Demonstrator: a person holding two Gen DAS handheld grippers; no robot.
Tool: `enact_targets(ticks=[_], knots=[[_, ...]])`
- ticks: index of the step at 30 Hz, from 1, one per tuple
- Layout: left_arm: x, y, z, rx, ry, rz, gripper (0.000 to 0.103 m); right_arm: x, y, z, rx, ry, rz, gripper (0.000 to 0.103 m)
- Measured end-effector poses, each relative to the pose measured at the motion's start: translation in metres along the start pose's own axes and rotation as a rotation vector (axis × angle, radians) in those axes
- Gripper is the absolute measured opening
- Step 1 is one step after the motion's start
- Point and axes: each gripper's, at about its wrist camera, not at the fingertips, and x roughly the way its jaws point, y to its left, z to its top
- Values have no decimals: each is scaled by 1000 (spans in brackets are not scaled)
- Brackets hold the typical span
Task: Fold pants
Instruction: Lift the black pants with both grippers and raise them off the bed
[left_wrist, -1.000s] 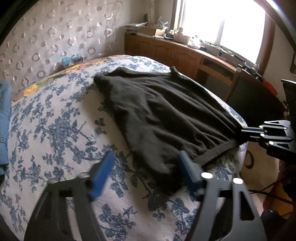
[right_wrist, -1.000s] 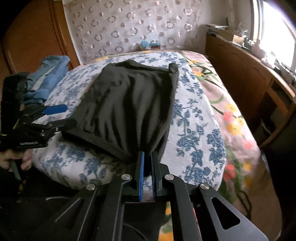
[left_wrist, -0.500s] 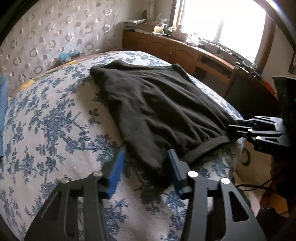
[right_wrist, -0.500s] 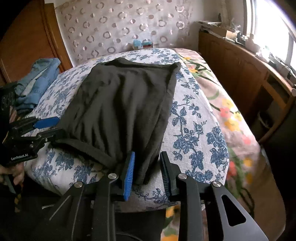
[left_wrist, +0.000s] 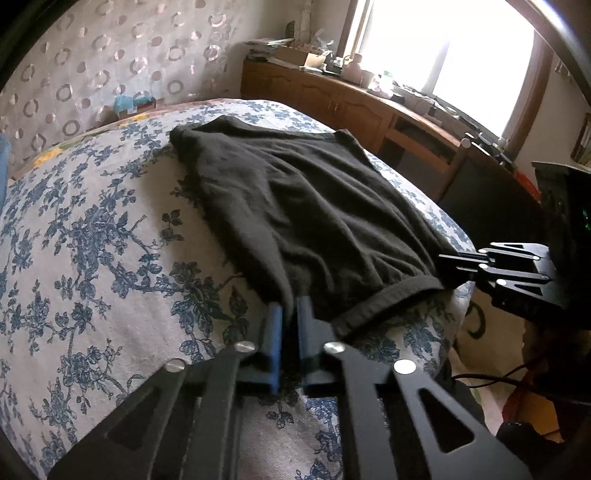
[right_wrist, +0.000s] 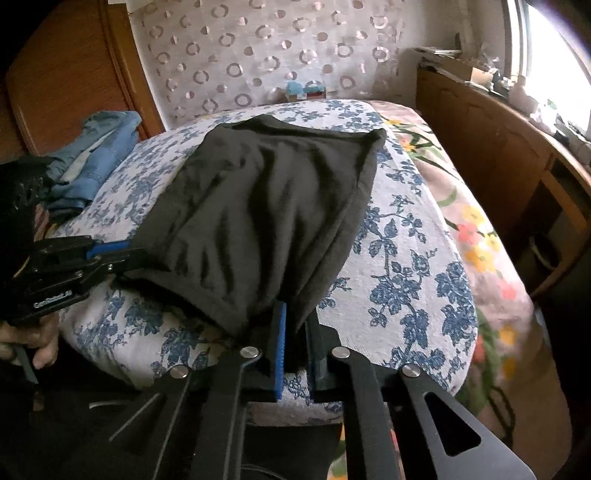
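Observation:
Black pants (left_wrist: 314, 214) lie spread on a blue floral bed cover (left_wrist: 92, 240), with the near hem at the bed's front edge. My left gripper (left_wrist: 290, 317) is shut on the near left corner of the pants. My right gripper (right_wrist: 295, 325) is shut on the near right corner of the pants (right_wrist: 266, 206). Each gripper shows in the other's view: the right gripper (left_wrist: 458, 264) at the right, the left gripper (right_wrist: 118, 254) at the left.
A pile of blue jeans (right_wrist: 92, 155) lies at the bed's far left. A wooden cabinet with clutter (left_wrist: 354, 99) runs under the window along the right. A patterned curtain (right_wrist: 258, 55) hangs behind the bed. Floor and cables lie below the front edge.
Both grippers were open half a second ago and have shut on the near corners of the pants. The left gripper moved forward onto the hem.

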Motion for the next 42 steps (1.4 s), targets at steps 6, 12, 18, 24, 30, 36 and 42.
enact_targets(ticks=[6,12,18,24,30,36,42], knots=[[-34,0,25,19,-89,-19,4,-24,-9,19,17,-102,61,7],[-75,3,65,57,-206,24,4,-60,-1,63,-39,-226,66,7],[-124,10,103,80,-320,50,4,-96,15,108,-113,-347,85,7],[-159,22,141,104,-406,96,4,-127,32,148,-191,-446,98,7],[-147,57,178,72,-408,168,4,-110,42,191,-241,-441,94,7],[-151,77,203,85,-450,248,4,-79,48,228,-283,-450,74,7],[-144,87,188,85,-419,276,4,-55,55,220,-303,-414,76,7]])
